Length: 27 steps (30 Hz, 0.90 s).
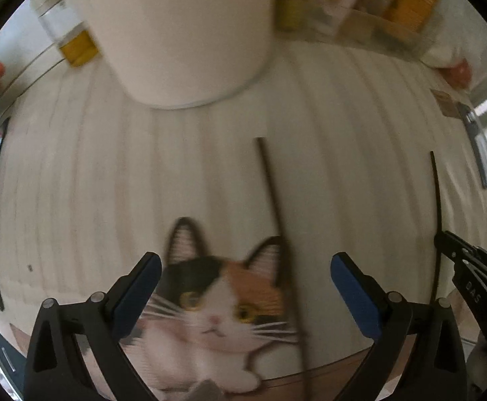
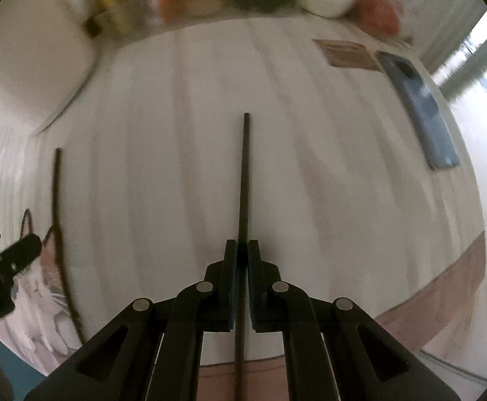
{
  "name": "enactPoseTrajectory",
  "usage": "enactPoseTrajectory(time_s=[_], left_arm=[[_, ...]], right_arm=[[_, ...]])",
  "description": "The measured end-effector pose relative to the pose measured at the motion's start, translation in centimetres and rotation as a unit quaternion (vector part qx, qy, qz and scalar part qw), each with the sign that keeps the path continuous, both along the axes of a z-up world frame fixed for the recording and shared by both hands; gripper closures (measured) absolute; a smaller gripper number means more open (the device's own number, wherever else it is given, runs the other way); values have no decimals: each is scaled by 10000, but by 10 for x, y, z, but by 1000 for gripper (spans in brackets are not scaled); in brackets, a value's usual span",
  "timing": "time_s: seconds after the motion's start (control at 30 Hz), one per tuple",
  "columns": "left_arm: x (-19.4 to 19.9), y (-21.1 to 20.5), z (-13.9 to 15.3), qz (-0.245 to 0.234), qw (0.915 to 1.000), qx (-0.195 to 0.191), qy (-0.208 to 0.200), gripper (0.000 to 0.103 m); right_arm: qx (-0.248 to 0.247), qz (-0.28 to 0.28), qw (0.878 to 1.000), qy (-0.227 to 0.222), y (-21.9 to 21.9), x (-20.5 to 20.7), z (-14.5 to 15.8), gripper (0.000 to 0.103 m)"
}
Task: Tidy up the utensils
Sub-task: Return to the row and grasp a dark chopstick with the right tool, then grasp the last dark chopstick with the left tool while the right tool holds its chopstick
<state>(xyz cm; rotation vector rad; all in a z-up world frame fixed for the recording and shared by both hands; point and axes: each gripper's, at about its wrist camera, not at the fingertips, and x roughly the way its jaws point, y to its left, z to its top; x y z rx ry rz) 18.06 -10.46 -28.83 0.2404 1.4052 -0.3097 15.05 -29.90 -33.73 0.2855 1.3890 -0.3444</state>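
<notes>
1. In the right wrist view, the right tool sits at lower centre, its two pads pressed together on a thin dark chopstick. The stick runs up to mid-frame over the pale surface, and its lower end is cut off by the bottom edge.
2. In the left wrist view, the left tool stands wide apart at the bottom with nothing between its blue pads.
3. A second chopstick lies right of centre there, slanting down across a cat-shaped mat. Motion blur smears its lower half, so where it ends is hard to say.
4. The mat's lower part is hidden behind the left tool's arms.
5. A white cylindrical container fills the upper centre, its top cut off.
6. The bottles and boxes at upper right are too blurred to read.
7. A dark flat phone-like slab lies at the right.
</notes>
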Motion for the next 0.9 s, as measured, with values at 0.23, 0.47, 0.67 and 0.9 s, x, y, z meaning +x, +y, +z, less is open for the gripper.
enactPoseTrajectory(time_s=[0.23,0.47,0.67,0.9], left_arm=[[-12,-34,-15,-336,9992,197,109,47],[-12,-22,-13,-272,9996,46,102,98],[11,46,-12,201,9993,316,11,99],[22,121,-12,882,9948,509,11,99]], right_arm=[[79,-319,9995,-10,-42,-12,-1,98],[13,-289,9996,3,-24,6,-1,97],[364,39,9993,-73,18,24,-1,97],[832,589,9947,-95,77,65,-3,97]])
